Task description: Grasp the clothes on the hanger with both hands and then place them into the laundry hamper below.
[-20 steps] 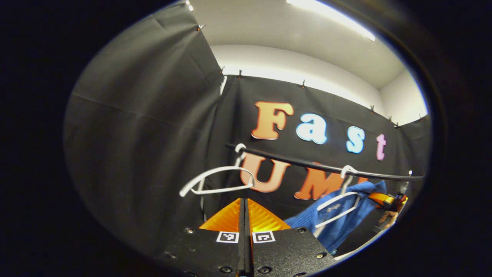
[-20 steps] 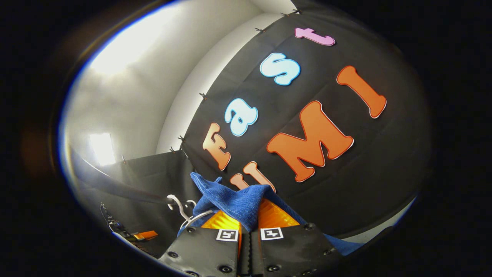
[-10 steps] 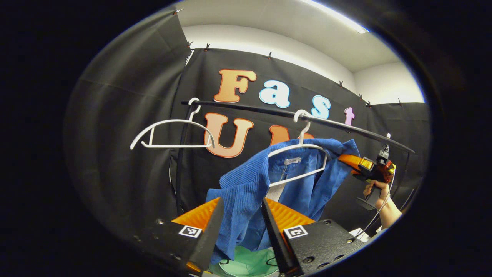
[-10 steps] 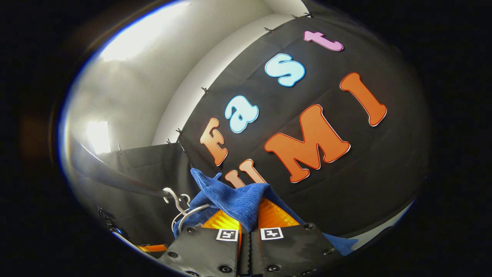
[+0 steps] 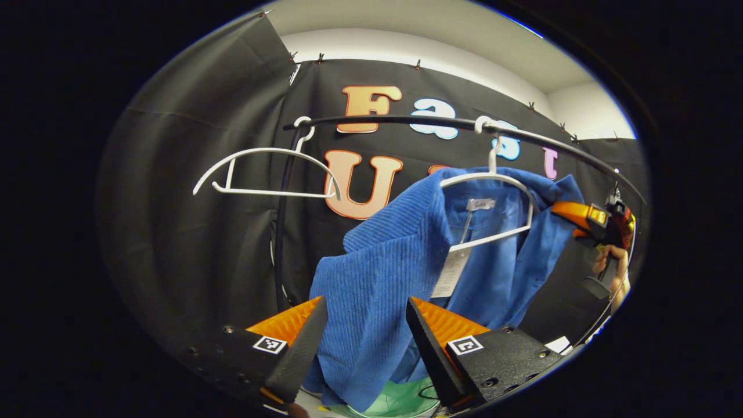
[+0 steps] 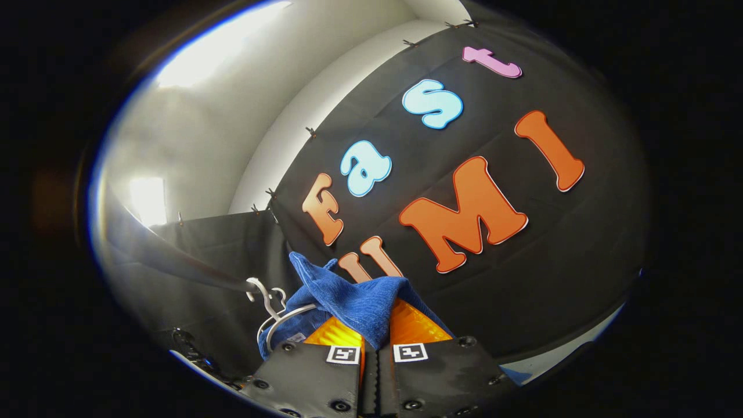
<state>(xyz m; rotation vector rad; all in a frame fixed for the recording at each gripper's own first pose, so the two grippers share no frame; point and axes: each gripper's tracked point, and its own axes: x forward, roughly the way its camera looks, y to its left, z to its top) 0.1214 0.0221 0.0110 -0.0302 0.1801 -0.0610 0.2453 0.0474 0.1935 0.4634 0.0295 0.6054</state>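
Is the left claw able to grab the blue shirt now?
Probably yes. The left claw is open with the blue shirt hanging right between its fingers, nothing in front. The right claw already pinches the other side.

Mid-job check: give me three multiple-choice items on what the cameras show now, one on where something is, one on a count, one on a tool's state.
1. Where does the blue garment lie relative to the left tool?
A. between its spread fingers
B. above the rail
C. on the floor

2. How many white hangers are on the rail?
A. one
B. two
C. four

3. What state is the right tool in?
A. wide open, holding nothing
B. shut on a hanger
C. shut on the blue garment

Answers: 1 A, the left gripper view shows the cloth hanging in the gap between its fingers. 2 B, an empty hanger and the garment's hanger hook over the rail. 3 C, in the right gripper view blue cloth is pinched between its closed fingers.
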